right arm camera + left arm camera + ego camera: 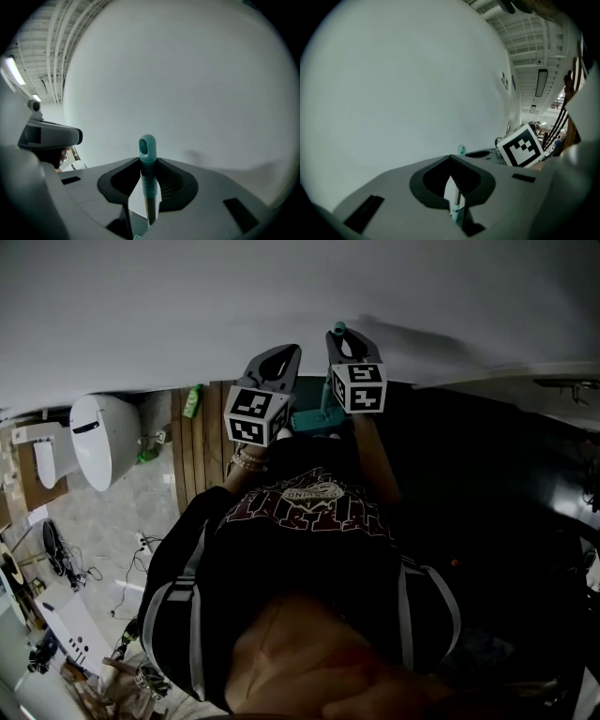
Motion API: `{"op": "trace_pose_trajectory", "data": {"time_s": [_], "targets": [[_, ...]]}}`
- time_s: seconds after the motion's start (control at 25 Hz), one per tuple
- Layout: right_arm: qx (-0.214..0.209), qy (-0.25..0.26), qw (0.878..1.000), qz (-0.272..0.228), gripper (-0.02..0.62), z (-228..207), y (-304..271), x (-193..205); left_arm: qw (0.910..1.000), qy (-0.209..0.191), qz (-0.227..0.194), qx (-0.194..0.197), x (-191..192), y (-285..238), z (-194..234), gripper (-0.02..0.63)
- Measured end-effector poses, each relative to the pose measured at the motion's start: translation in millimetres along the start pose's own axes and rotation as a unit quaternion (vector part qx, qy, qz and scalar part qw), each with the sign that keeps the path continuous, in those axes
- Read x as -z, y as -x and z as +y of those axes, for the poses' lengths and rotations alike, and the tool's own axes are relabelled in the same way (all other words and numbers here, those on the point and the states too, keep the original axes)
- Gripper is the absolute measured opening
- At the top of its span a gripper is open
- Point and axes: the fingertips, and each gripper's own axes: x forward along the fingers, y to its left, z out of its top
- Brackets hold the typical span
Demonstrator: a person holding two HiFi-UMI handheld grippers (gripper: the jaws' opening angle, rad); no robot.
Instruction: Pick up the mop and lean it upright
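Observation:
The mop stands nearly upright close to the white wall (281, 296). Its teal head (317, 418) is down on the floor and its teal handle tip (338, 329) points up. In the right gripper view the handle tip (147, 147), with its hanging hole, rises out of the right gripper (147, 164), which is shut on the teal grip. The left gripper (281, 357) is held just left of the pole, apart from it. Its jaws are closed to a thin slit. Through that slit a short piece of the mop pole (456, 205) shows, and the tip (461, 149) peeks above.
A white toilet (98, 437) stands at the left, with a green bottle (192, 399) near the wall beside a strip of wooden floor (202, 451). Cables and clutter (66, 634) lie at the lower left. The person's torso (309, 549) fills the middle.

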Motion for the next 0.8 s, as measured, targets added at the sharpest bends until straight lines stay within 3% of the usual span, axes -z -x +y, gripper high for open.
{"op": "trace_pose_trajectory", "data": {"time_s": [0.8], "targets": [[0.014,0.001,1.0,0.007,0.112,-16,-28,-5,0.9999,0.002,-0.001,-0.015,0,7,10,0.04]]}}
